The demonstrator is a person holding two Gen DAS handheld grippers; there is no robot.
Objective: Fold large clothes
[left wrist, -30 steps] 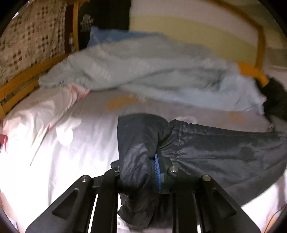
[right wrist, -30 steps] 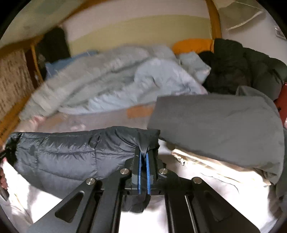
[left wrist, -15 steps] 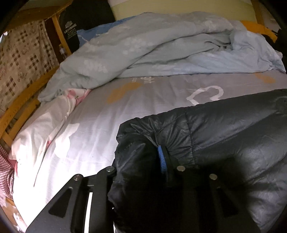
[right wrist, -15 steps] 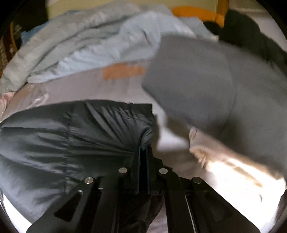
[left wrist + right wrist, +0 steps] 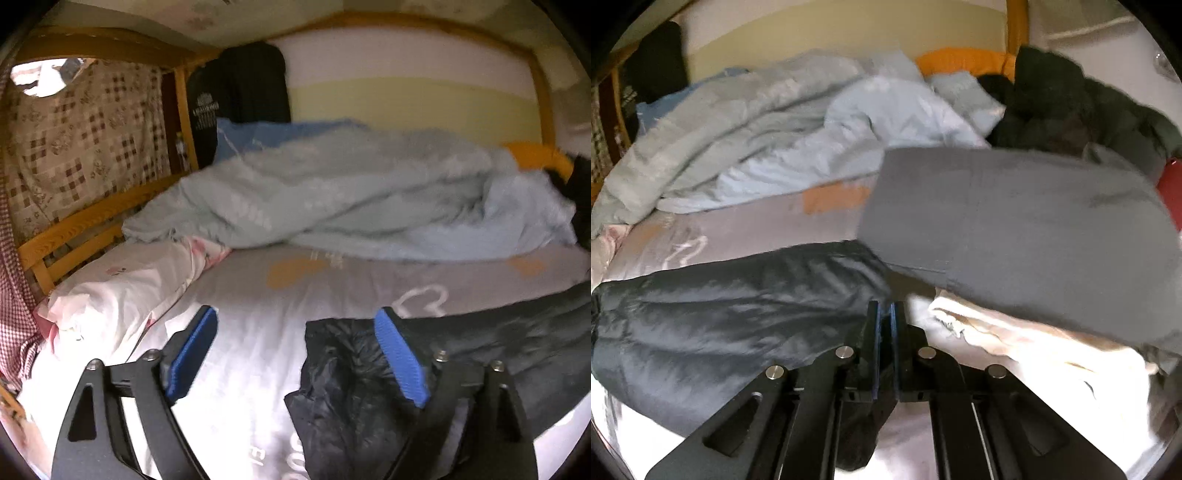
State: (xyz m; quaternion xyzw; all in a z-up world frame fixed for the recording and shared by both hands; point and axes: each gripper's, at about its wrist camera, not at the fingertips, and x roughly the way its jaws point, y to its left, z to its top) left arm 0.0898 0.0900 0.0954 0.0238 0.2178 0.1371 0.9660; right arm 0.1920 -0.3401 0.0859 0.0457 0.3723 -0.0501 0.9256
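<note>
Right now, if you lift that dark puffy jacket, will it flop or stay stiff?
Probably flop: the jacket lies crumpled and sagging on the bed. Its shiny shell looks slippery, so it may slide. Being puffy, it's likely light for its size.

One dark puffer jacket (image 5: pixel 713 314), one folded grey garment (image 5: pixel 1015 229) and one pale blue duvet (image 5: pixel 351 199) are lying on one bed (image 5: pixel 258 302).

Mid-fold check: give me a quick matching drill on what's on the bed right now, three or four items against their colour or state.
Items:
1. left hand-held gripper
2. right hand-held gripper
3. folded garment
4. duvet

States:
a. light blue, rumpled
b. grey, on the pile
c. jaws opening, pads off the fabric
d. shut on the dark puffer jacket

Pairs: 1-c, 2-d, 3-b, 4-a
</note>
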